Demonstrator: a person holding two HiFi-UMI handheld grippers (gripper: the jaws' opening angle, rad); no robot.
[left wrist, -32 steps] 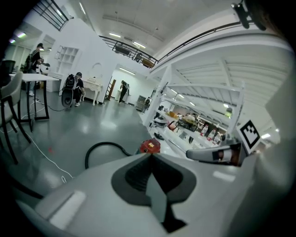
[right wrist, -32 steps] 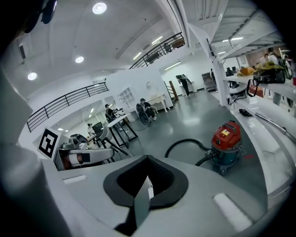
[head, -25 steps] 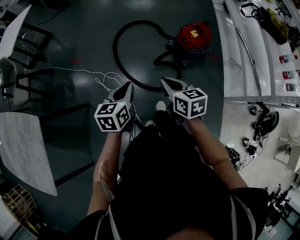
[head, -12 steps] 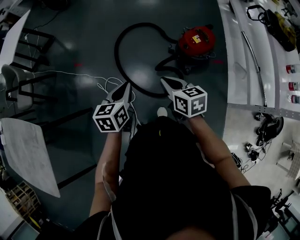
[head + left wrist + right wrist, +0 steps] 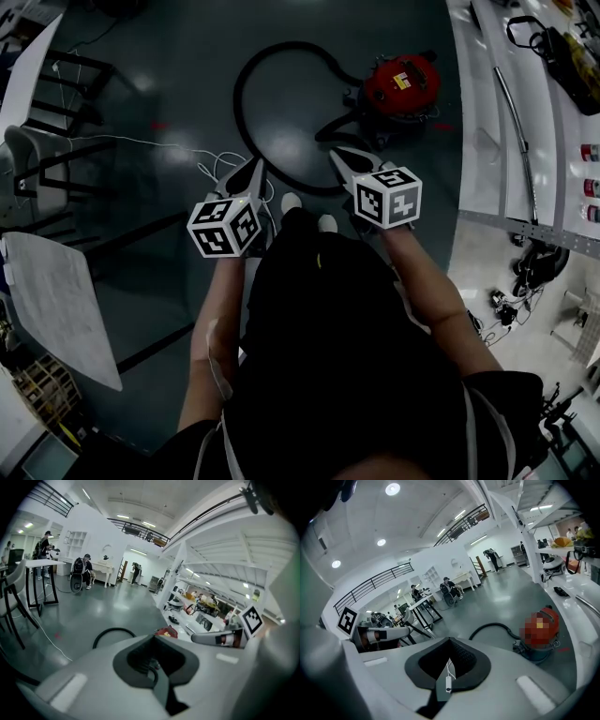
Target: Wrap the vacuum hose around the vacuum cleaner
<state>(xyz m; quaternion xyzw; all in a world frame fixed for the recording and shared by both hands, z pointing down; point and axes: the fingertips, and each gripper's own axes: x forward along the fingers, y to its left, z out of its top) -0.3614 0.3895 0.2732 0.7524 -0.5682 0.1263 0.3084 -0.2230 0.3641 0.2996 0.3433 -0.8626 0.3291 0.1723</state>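
Note:
A red vacuum cleaner (image 5: 401,82) stands on the dark floor ahead of me. Its black hose (image 5: 237,98) lies in a wide loop to the left of it. My left gripper (image 5: 253,171) and right gripper (image 5: 339,156) are held side by side at waist height, both shut and empty, short of the hose loop. The left gripper view shows the hose (image 5: 112,631) and the vacuum (image 5: 166,631) beyond its closed jaws. In the right gripper view the vacuum (image 5: 539,630) sits at the right, with the hose (image 5: 492,626) curving off to its left.
A thin white cable (image 5: 141,142) trails across the floor at the left, near a chair (image 5: 28,159) and a white table (image 5: 56,300). A long white bench (image 5: 487,112) with a metal tube (image 5: 516,122) and tools runs along the right side.
Both grippers have moved forward with the person toward the vacuum and hose. The jaws have stayed shut.

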